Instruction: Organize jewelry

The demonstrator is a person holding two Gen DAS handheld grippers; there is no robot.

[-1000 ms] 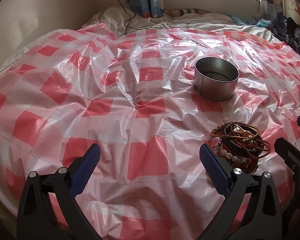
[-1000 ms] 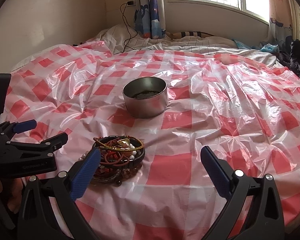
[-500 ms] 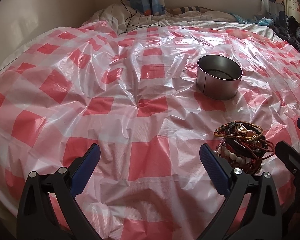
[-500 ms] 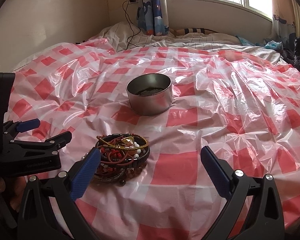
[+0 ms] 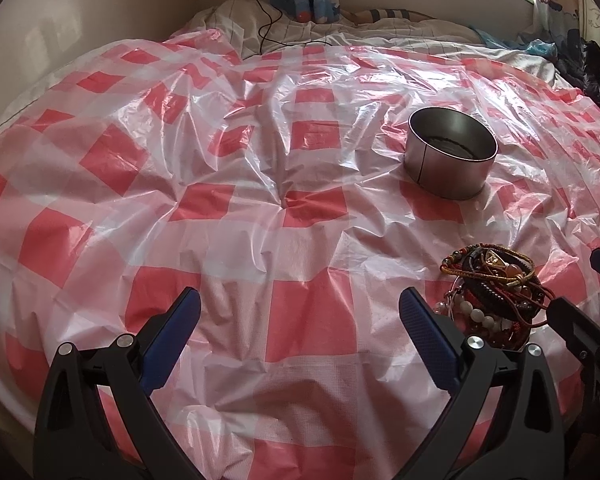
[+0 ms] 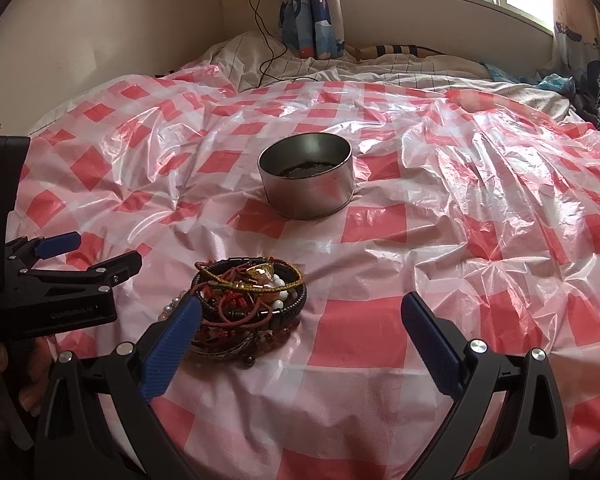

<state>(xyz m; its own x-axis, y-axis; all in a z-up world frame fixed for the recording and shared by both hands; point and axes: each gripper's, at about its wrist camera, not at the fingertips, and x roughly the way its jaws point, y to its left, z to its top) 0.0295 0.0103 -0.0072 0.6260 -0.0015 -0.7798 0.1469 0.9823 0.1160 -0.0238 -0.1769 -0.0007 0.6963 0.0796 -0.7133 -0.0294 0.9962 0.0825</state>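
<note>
A pile of bracelets and bead strings [image 6: 249, 304] lies on the red-and-white checked plastic sheet [image 6: 380, 320]; it also shows in the left wrist view [image 5: 496, 292]. A round metal tin [image 6: 308, 178] stands beyond it, with something dark inside; the left wrist view shows the tin [image 5: 450, 158] too. My left gripper [image 5: 300, 320] is open and empty, left of the pile. My right gripper [image 6: 300, 320] is open and empty, its left fingertip [image 6: 180, 328] right in front of the pile. The left gripper [image 6: 84, 256] shows at the left in the right wrist view.
The sheet covers a bed. White bedding [image 6: 340, 68], a black cable [image 6: 264, 52] and a blue patterned curtain [image 6: 312, 12] lie at the far end under a window. Dark clothes [image 5: 592, 72] sit at the far right.
Both grippers have drifted slightly, so the tin and the pile sit a little further right in each view. Nothing was taken hold of.
</note>
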